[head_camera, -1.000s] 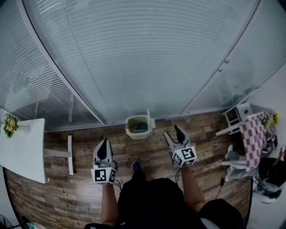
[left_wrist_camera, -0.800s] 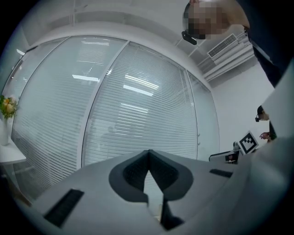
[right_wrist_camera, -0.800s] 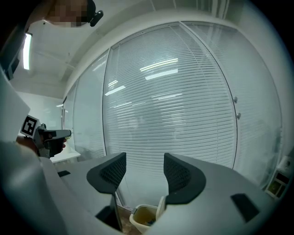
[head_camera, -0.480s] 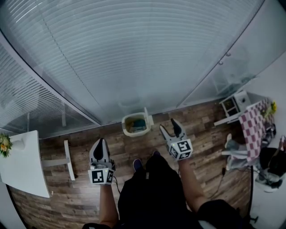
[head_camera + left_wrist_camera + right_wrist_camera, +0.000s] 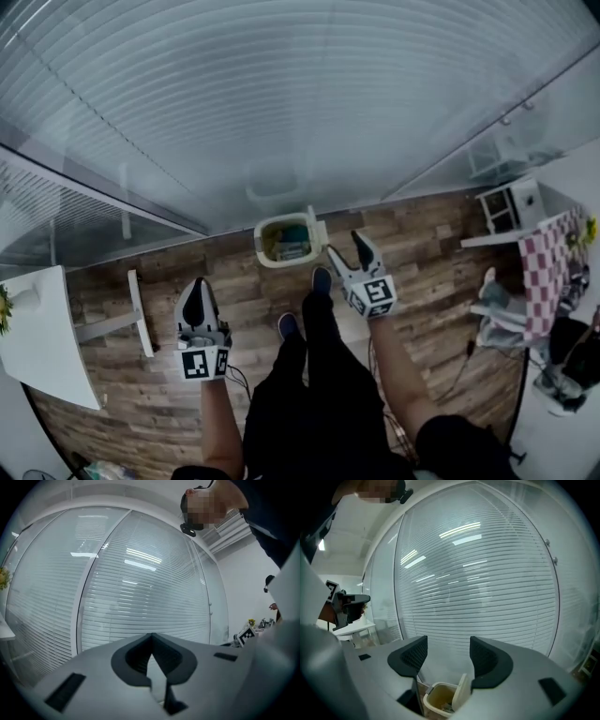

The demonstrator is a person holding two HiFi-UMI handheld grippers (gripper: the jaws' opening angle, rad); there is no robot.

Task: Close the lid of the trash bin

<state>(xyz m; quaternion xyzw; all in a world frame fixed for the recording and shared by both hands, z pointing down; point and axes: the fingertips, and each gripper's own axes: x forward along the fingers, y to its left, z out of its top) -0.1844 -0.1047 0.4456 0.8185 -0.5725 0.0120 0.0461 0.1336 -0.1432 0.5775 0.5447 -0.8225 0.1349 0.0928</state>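
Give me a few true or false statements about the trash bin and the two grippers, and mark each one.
The trash bin's lid stands open. True.
The right gripper is shut on the lid. False: its jaws have just been opening, with nothing between them, short of the bin.
The left gripper has its jaws together. True.
The bin stands on the white table. False: it stands on the wood floor.

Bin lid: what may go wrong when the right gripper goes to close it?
The right gripper, its jaws just opening with nothing between them, is still short of the upright lid. A push on the wrong face could tip it further open. A hard push could slide the bin toward the glass.
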